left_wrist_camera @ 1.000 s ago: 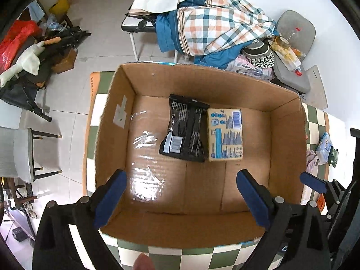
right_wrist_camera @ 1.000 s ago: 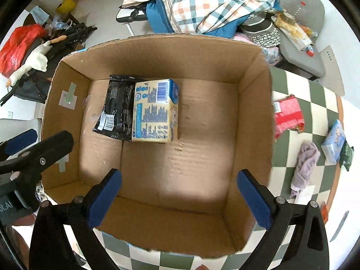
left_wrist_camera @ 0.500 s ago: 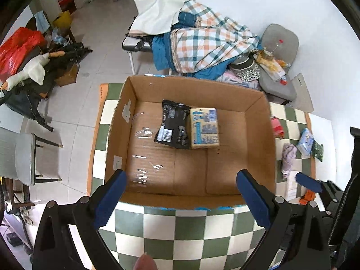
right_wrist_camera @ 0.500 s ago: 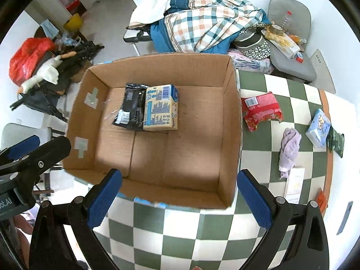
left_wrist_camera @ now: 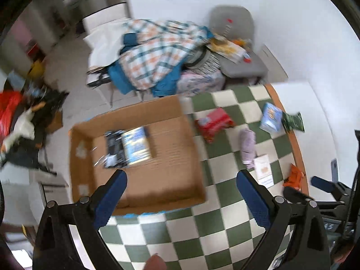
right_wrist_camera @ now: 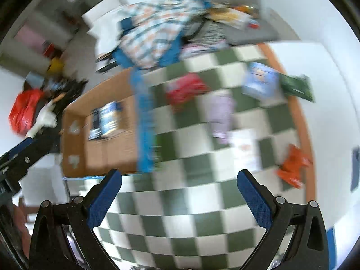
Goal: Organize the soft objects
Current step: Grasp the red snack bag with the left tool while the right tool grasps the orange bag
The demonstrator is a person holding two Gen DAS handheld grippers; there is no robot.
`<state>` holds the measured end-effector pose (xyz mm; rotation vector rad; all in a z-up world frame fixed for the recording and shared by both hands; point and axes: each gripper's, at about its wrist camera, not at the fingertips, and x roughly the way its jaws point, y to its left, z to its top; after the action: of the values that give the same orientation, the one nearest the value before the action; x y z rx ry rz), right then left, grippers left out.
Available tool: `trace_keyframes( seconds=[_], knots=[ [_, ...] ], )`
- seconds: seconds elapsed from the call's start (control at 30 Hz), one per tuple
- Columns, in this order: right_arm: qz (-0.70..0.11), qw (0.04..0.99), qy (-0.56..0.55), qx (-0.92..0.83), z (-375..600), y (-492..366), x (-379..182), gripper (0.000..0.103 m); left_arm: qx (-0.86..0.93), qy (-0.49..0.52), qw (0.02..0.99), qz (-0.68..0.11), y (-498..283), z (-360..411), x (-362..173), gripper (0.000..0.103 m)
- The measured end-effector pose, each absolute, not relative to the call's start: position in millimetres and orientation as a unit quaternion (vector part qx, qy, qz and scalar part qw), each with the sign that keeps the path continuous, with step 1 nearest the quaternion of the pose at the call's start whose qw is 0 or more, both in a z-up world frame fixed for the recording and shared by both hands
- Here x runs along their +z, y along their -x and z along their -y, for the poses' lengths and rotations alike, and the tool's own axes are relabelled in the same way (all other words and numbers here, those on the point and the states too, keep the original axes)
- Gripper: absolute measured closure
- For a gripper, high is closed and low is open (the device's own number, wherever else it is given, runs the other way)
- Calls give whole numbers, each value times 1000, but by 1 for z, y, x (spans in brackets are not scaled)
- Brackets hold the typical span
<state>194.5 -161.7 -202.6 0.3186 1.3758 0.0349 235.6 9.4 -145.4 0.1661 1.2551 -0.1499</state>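
1. Left gripper (left_wrist_camera: 181, 199): blue-padded fingers wide apart, nothing btwn them, hovering over the near edge of the cardboard box (left_wrist_camera: 193, 150) and the green/white check table (left_wrist_camera: 202, 225).
2. Right gripper (right_wrist_camera: 180, 196): fingers also spread wide, empty, above bare check cloth; view heavily blurred.
3. Inside box, left-centre of floor: black packet (left_wrist_camera: 113, 148) lying flat, touching a blue/yellow pack (left_wrist_camera: 136, 146) on its right. Print on both too smeared to read.
4. On table right of box, outside it: red packet (left_wrist_camera: 213, 121) w/ a white label patch, text unreadable; lilac cloth (left_wrist_camera: 247, 145) just beyond it.
5. Further right: light-blue pack (left_wrist_camera: 271, 117), w/ a dark green sachet (left_wrist_camera: 293, 121) beside it at the table's orange rim.
6. White card (left_wrist_camera: 263, 171) w/ an orange mark sits by the cloth's near end; orange wrapper (left_wrist_camera: 293, 177) close to the rim.
7. Behind table: plaid blanket (left_wrist_camera: 157, 56) heaped on a chair, grey seat (left_wrist_camera: 243, 67) w/ clutter.
8. No brand or wording legible in either view.
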Motion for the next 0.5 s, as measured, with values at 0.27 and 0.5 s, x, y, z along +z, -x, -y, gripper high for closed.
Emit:
trace_keyframes(
  seconds=[0.27,0.5],
  knots=[
    [-670,707,-201,-104,321,-189,-277,0,-102,-253,730,-627,-318,118,-240,3],
    [-694,650,-262,-166,370,-186,-351,0,-98,-317,666,-669,-356,152,-337,3]
  ],
)
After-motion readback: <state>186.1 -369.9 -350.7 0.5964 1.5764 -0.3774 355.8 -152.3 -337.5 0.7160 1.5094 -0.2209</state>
